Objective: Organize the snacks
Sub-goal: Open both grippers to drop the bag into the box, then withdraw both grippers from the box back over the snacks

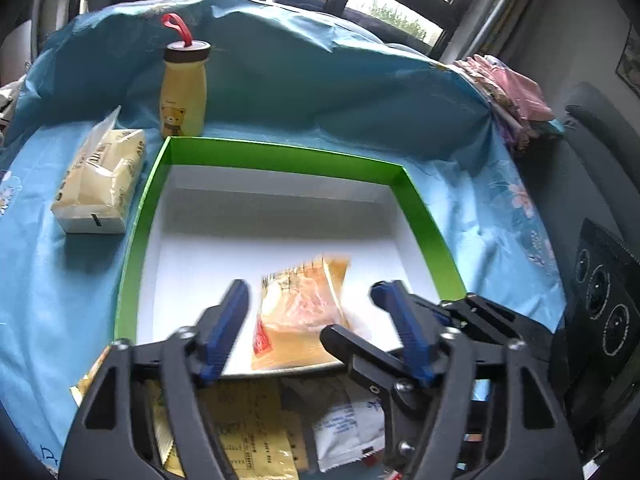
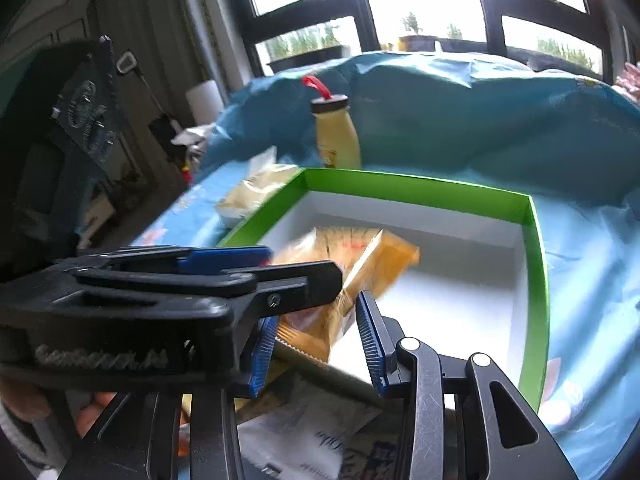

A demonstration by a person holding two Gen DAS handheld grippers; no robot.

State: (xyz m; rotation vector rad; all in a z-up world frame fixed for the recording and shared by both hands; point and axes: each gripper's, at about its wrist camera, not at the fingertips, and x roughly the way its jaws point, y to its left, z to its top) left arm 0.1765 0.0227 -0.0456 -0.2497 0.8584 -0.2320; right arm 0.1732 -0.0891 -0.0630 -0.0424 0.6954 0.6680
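Green-rimmed box [image 1: 424, 216] held one orange snack packet [image 1: 300, 312] near its front edge — left gripper [image 1: 310, 300] and right gripper [image 2: 316, 340] both spread wide, empty, over it — more packets [image 1: 248, 432] lay outside.

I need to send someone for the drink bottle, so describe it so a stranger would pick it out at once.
Find the green box with the white floor on the blue cloth. Just behind its far left corner stands the bottle, upright, with a tissue pack lying to its left. It alone is tall: pale yellow, with a cartoon bear, a brown cap and a red loop on top.
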